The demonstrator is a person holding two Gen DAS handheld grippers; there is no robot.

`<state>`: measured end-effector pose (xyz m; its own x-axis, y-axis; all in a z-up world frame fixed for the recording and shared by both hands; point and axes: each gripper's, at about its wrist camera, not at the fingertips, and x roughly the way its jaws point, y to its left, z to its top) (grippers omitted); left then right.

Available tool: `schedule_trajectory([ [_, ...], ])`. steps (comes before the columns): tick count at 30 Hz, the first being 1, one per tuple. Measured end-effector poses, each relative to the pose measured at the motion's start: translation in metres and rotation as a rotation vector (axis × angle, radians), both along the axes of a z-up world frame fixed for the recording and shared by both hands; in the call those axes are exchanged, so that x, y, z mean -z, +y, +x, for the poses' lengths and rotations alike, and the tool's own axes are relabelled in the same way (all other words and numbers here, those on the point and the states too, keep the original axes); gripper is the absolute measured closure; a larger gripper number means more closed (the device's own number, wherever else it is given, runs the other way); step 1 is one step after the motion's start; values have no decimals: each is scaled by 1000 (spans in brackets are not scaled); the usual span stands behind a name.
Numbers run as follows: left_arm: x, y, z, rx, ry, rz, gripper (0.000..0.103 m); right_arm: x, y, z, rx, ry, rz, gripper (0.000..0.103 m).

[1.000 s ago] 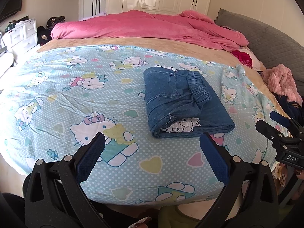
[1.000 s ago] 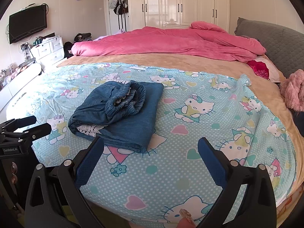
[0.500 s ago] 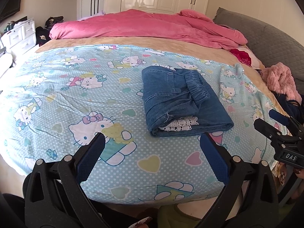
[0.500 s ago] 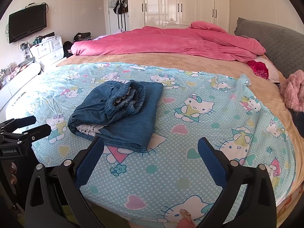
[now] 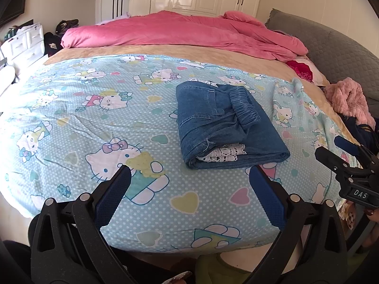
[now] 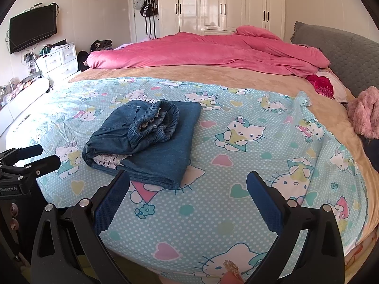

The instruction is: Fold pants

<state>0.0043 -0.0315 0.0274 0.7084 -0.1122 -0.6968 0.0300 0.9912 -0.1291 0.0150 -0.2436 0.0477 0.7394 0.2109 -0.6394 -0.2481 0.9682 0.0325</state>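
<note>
Folded pants [image 5: 227, 127] sit near the bed's [image 5: 71, 118] front edge, left gripper [image 5: 189, 189] and right gripper [image 6: 188, 196] both spread, empty (loose waistband could spring the bundle open if nudged).

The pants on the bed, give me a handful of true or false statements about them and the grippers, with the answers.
1. The denim pants lie folded in a compact bundle on the cartoon-cat sheet. True.
2. The left gripper is shut on the pants. False: its jaws stand wide apart, short of the bundle and touching nothing.
3. The right gripper is open and holds nothing. True.
4. The pink duvet covers the pants. False: it is bunched at the far side of the bed, well apart from them.
5. White lace trim shows at the near edge of the bundle. True.
</note>
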Motion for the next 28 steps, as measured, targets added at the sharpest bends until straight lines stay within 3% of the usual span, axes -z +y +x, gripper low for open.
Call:
schedule_trajectory([
  [11, 6, 6, 5, -35, 41, 30, 9, 1, -19, 8, 69, 2, -27, 4],
  [14, 12, 23, 11, -92, 70, 20, 9, 6, -33, 15, 116, 10, -50, 4],
  [20, 24, 98, 37, -257, 126, -9, 9, 17, -92, 50, 272, 40, -48, 4],
  [25, 31, 193, 94, -457, 153, 98, 9, 31, -183, 111, 484, 92, -102, 4],
  [28, 48, 250, 140, -546, 217, 131, 9, 47, -240, 165, 606, 172, -122, 4],
])
